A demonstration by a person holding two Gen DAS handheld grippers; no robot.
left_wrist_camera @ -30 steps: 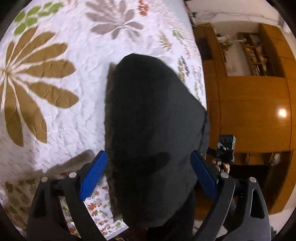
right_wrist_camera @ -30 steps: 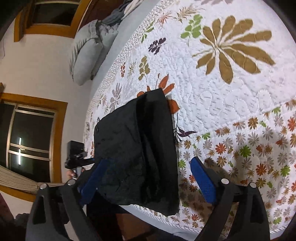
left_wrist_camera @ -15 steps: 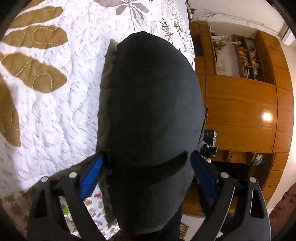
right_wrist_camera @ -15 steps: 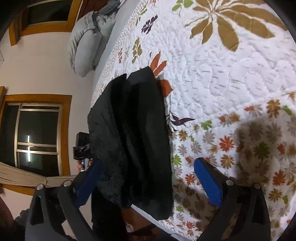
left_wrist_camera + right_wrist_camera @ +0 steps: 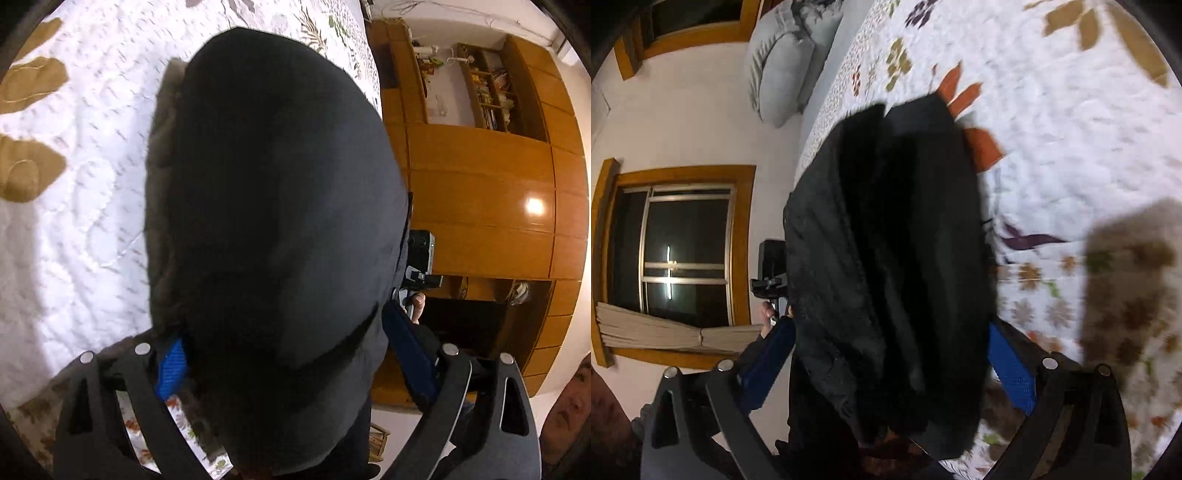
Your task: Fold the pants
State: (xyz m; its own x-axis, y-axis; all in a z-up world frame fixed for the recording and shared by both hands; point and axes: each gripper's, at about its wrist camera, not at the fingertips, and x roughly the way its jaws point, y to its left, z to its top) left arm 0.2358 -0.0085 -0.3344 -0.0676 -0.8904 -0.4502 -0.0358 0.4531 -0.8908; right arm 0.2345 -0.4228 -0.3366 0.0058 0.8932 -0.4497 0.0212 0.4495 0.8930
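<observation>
The black pants lie folded in a thick stack near the edge of the bed and fill the middle of both views; they also show in the right wrist view. My left gripper is open, its blue pads on either side of the near end of the stack. My right gripper is open too and straddles the opposite end. Each gripper shows small in the other's view, past the fabric. The fabric hides part of each pad.
The bed carries a white quilt with leaf and flower prints. Wooden cabinets stand beyond the bed on the left gripper's side. A grey pillow and a window lie on the right gripper's side. A person's face shows at the edge.
Both grippers have moved in toward the folded pants, which now fill far more of each view and sit between the open jaws. The stack has kept its shape.
</observation>
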